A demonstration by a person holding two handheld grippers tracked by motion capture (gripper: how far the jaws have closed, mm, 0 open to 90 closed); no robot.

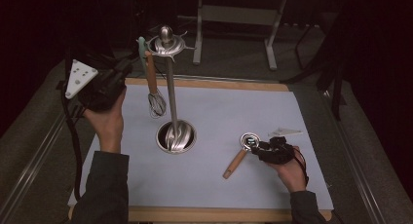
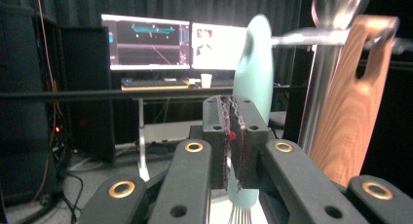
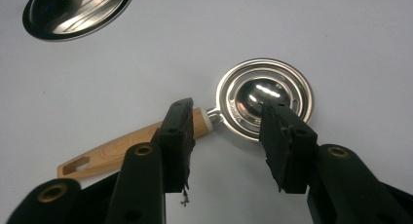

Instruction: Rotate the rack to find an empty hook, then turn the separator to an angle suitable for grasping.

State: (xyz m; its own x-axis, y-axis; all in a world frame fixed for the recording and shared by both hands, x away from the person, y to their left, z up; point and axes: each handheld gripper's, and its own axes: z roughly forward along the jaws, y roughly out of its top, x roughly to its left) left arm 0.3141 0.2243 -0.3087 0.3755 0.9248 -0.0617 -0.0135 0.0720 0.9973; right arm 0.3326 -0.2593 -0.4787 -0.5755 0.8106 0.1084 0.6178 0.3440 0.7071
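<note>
Utensil stand serves as the landmark: a steel pole rising from a round base on the white mat, with hook arms at its top. Work in hand appears to be hanging kitchen tools on those hooks.

Left gripper is raised to the left of the stand's top. In the left gripper view its jaws are pressed together on the mint-green handle of a whisk, whose wires show just below the pads. The whisk hangs at the left of the pole, beside a wooden handle already looped over a hook arm. Whether the green handle is seated on its own hook cannot be told; that region is blurred.

Right gripper sits low on the mat, to the right of the stand's base. Its jaws stand apart, straddling the neck of a small steel strainer with a wooden handle; neither pad touches it yet.

Judgement: whisk hanging is nearly finished; strainer pickup is just starting. Next move calls for confirming the whisk is seated before release, then closing the right jaws on the strainer's neck, squarely, since the rounded neck could slip.
</note>
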